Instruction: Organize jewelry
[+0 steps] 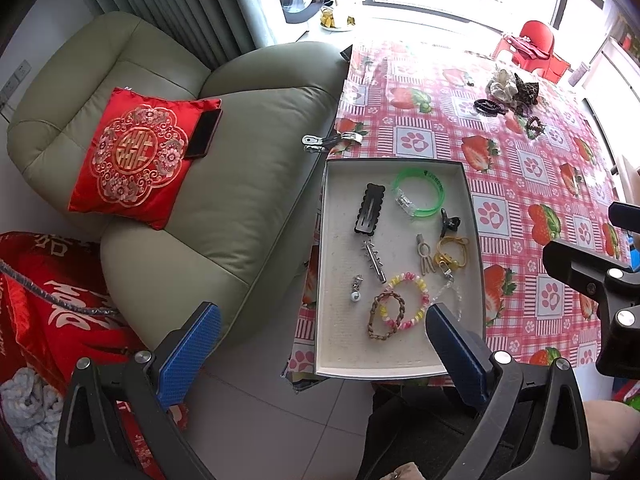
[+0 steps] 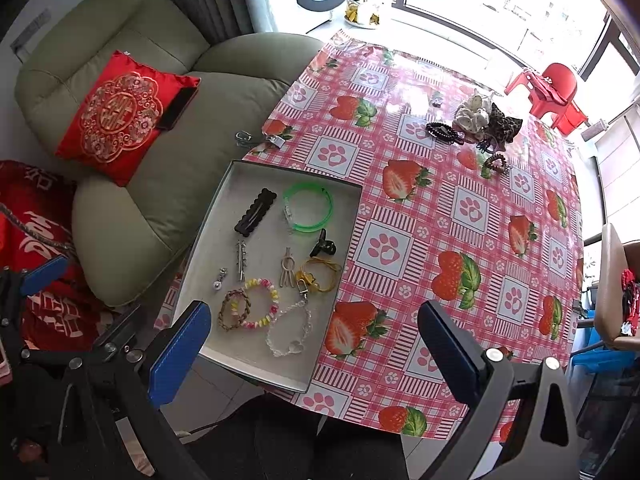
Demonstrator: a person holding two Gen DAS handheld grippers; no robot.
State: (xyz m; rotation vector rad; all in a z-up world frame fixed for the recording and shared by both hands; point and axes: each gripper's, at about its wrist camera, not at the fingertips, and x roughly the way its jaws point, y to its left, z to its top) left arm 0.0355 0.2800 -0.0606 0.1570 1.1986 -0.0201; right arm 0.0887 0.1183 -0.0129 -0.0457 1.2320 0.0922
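Observation:
A shallow white tray (image 1: pixel 400 366) (image 2: pixel 216 216) sits at the table's near left edge. It holds a green bangle (image 1: pixel 420 194) (image 2: pixel 308 208), a black hair clip (image 1: pixel 369 209) (image 2: pixel 256 212), a pastel bead bracelet (image 1: pixel 406 300) (image 2: pixel 260 302), a braided brown bracelet (image 1: pixel 386 318) and several small clips and charms. A pile of scrunchies and dark bead bracelets (image 1: pixel 512 96) (image 2: pixel 480 124) lies at the table's far side. My left gripper (image 1: pixel 322 344) hovers open above the tray's near edge. My right gripper (image 2: pixel 314 344) hangs open over the tray's near right corner. Both are empty.
The table wears a red strawberry-and-paw cloth (image 2: pixel 460 240). A metal clip (image 1: pixel 328 142) holds the cloth at its left edge. A green armchair (image 1: pixel 180 208) with a red cushion (image 1: pixel 136 156) and a phone stands left. Red bags (image 1: pixel 48 312) lie on the floor.

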